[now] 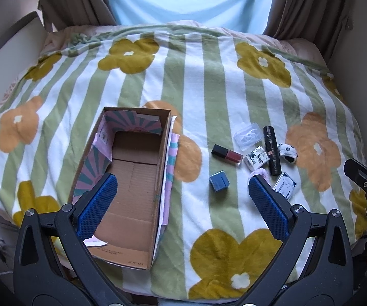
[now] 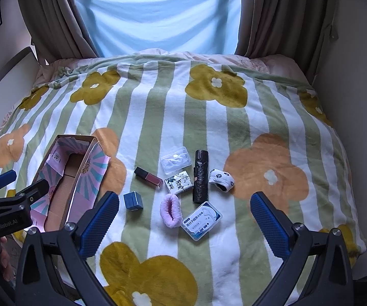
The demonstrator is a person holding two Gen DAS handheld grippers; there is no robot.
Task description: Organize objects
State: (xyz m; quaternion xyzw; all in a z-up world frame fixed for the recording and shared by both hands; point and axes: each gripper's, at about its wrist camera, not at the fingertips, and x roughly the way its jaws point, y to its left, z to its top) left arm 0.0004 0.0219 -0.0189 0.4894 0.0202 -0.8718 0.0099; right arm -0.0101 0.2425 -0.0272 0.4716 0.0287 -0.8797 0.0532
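An open, empty cardboard box (image 1: 132, 178) lies on the bed at the left; it also shows in the right wrist view (image 2: 66, 178). Small items lie in a cluster to its right: a blue cube (image 2: 132, 200), a red lip gloss (image 2: 148, 176), a clear plastic case (image 2: 175, 163), a floral tissue pack (image 2: 178, 182), a black roll (image 2: 200, 179), a white patterned sock (image 2: 221, 179), a pink fuzzy band (image 2: 170, 210) and a floss box (image 2: 202, 220). My left gripper (image 1: 182, 186) is open, above the box's right side. My right gripper (image 2: 184, 206) is open above the cluster.
A striped blanket with flowers (image 2: 209, 127) covers the bed. Curtains (image 2: 56, 12) and a blue sheet hang behind. A wall stands close on the right (image 2: 356, 76). Each gripper shows at the edge of the other's view.
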